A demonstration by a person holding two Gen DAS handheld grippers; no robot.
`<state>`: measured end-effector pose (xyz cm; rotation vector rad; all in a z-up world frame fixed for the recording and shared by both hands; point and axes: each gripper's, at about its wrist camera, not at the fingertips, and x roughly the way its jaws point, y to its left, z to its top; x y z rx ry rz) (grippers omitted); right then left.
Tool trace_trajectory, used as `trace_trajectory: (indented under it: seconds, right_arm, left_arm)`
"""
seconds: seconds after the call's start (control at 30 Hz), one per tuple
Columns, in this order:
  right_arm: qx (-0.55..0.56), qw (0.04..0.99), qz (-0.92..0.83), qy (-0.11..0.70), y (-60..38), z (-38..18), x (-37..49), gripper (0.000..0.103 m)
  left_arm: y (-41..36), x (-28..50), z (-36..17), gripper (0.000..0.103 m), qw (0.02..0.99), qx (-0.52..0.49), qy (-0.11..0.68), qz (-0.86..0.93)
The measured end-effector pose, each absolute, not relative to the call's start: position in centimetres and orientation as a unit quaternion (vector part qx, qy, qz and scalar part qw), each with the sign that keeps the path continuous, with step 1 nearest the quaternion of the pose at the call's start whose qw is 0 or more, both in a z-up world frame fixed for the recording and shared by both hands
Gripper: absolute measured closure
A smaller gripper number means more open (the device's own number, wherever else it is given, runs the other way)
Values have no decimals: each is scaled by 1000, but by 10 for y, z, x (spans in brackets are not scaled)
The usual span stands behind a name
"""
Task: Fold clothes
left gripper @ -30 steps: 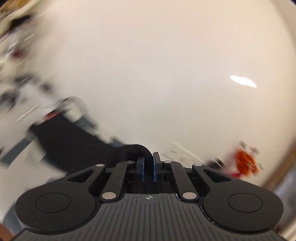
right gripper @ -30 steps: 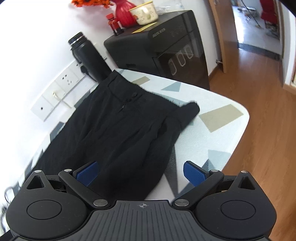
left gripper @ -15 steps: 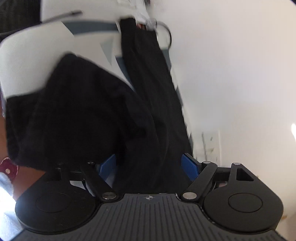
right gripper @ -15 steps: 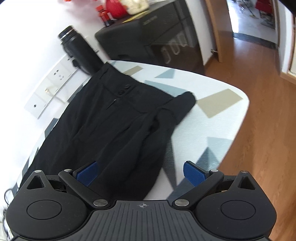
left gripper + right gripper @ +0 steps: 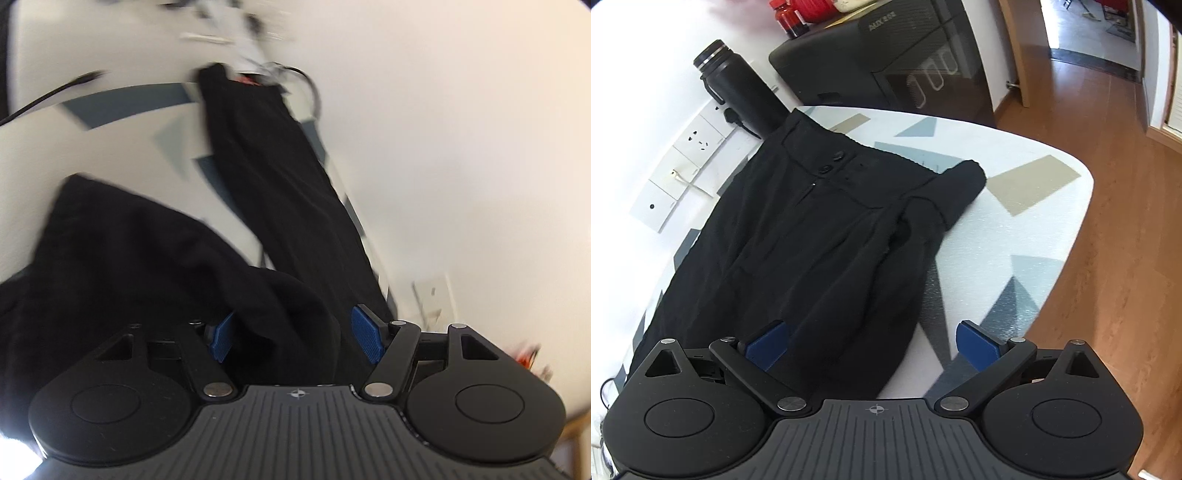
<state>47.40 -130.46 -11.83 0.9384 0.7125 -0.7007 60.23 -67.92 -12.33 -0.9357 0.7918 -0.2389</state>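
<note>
Trousers (image 5: pixel 812 229) lie flat on the patterned table (image 5: pixel 1034 229), long axis running from the waistband by the black flask (image 5: pixel 738 85) back toward both grippers. Nearer the bunched leg cloth, the left gripper (image 5: pixel 295 328) is closing, a fold between its pads but not yet pinched. Beside the near edge, the right gripper (image 5: pixel 871 343) hangs spread wide, gripping nothing.

One marking was legible. The black appliance (image 5: pixel 908 55) behind the surface (image 5: pixel 1015 229) carried pale raised lettering on its upper front edge, reading approximately "AUX" followed by further characters too small to resolve. The red bottle (image 5: pixel 792 16) on top of it bore a label that was unreadable. The left wrist view was blurred and showed no text.
</note>
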Motion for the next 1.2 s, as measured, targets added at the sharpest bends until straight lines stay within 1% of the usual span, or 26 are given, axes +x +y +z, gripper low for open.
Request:
trace_trajectory:
  seconds: [0.03, 0.07, 0.1, 0.17, 0.3, 0.33, 0.4, 0.5, 0.6, 0.63, 0.67, 0.7, 0.73, 0.77, 0.8, 0.87, 0.93, 1.0, 1.07, 1.1, 1.2]
  right_arm:
    - [436, 772, -324, 329, -1305, -118, 474, 5]
    - [441, 769, -325, 330, -1305, -118, 474, 5]
    - [446, 765, -327, 329, -1306, -119, 473, 5]
    - [459, 757, -330, 327, -1309, -121, 470, 5]
    - [482, 743, -337, 321, -1317, -130, 464, 6]
    - [488, 742, -337, 313, -1318, -132, 462, 8]
    - [505, 737, -337, 295, -1324, -137, 460, 9]
    - [564, 709, -333, 261, -1334, -146, 456, 10]
    - [601, 688, -322, 249, -1341, -156, 461, 16]
    - [605, 686, -318, 250, -1343, -158, 464, 20]
    - [603, 689, -314, 250, -1345, -160, 467, 31]
    - [600, 692, -312, 253, -1347, -162, 471, 36]
    - [593, 694, -314, 259, -1349, -163, 475, 53]
    - [589, 695, -317, 264, -1350, -163, 478, 81]
    - [587, 694, -318, 268, -1351, -160, 480, 92]
    - [581, 701, -331, 246, -1350, -143, 475, 94]
    - [551, 739, -335, 198, -1348, -110, 464, 95]
    - [494, 786, -334, 165, -1345, -76, 457, 95]
    - [446, 819, -328, 150, -1345, -52, 451, 95]
    - [432, 827, -326, 151, -1345, -46, 449, 95]
    - [436, 828, -315, 159, -1347, -44, 439, 95]
  left_arm:
    - [-685, 604, -120, 56, 823, -413, 373, -110]
    - [-691, 606, -116, 77, 835, -383, 381, -106]
    - [-695, 609, -113, 84, 842, -356, 392, -102]
    - [-696, 608, -107, 89, 855, -335, 384, -99]
    - [-687, 599, -85, 91, 872, -322, 355, -93]
    - [-684, 596, -80, 91, 876, -323, 346, -88]
    - [-677, 586, -70, 92, 882, -336, 324, -65]
    - [-674, 567, -56, 93, 893, -341, 291, -33]
    - [-677, 558, -42, 93, 904, -328, 275, -29]
    - [-677, 560, -38, 94, 905, -326, 272, -32]
    - [-676, 562, -35, 94, 906, -324, 270, -36]
    - [-676, 564, -32, 94, 907, -322, 268, -39]
    - [-675, 566, -28, 94, 908, -321, 266, -41]
    - [-673, 566, -22, 95, 907, -327, 262, -37]
    - [-671, 564, -13, 96, 905, -343, 250, -35]
    - [-669, 557, 5, 96, 900, -371, 225, -33]
    - [-676, 545, 27, 96, 914, -353, 194, -47]
    - [-687, 533, 39, 96, 926, -325, 181, -60]
    - [-694, 527, 38, 96, 932, -305, 190, -55]
    - [-693, 526, 32, 96, 928, -311, 200, -48]
    - [-688, 522, 16, 96, 913, -339, 224, -21]
